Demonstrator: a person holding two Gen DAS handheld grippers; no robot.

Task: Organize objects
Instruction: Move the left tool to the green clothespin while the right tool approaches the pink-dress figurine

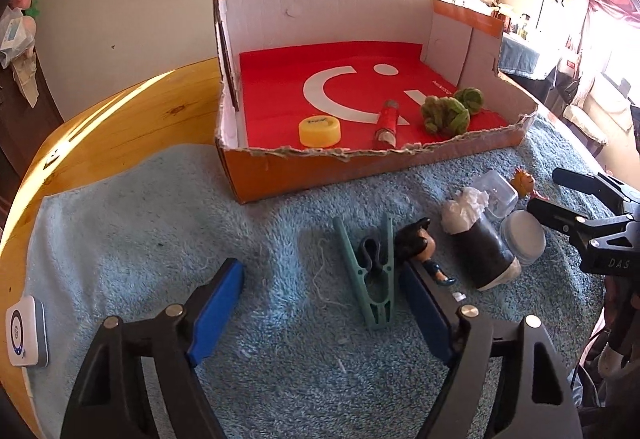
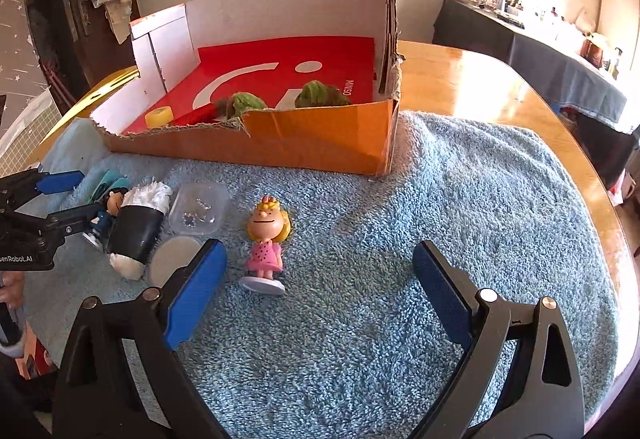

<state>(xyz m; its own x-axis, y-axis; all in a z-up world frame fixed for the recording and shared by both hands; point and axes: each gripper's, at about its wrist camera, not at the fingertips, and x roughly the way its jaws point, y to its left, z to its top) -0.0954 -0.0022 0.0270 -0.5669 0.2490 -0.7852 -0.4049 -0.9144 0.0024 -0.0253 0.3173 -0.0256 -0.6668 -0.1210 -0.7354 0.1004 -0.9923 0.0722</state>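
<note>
Towel [image 2: 360, 239] on table [image 2: 480, 79]. Cardboard box [image 1: 320, 175] on towel's far part. In box: round lid [image 1: 319, 131] toward left, tube [image 1: 386, 125] right of it, two yarn balls [image 1: 444, 115] further right.

On towel before box, left to right in left wrist view: clothespin [image 1: 370, 271], dark-haired figurine [image 1: 420, 247] touching it, roll [image 1: 480, 243] stuffed with tissue, round disc [image 1: 524, 239], with clear container [image 1: 498, 195] behind. Blonde figurine [image 2: 265, 243] lies right of these, apart. Small device [image 1: 26, 335] at towel's left edge.
</note>
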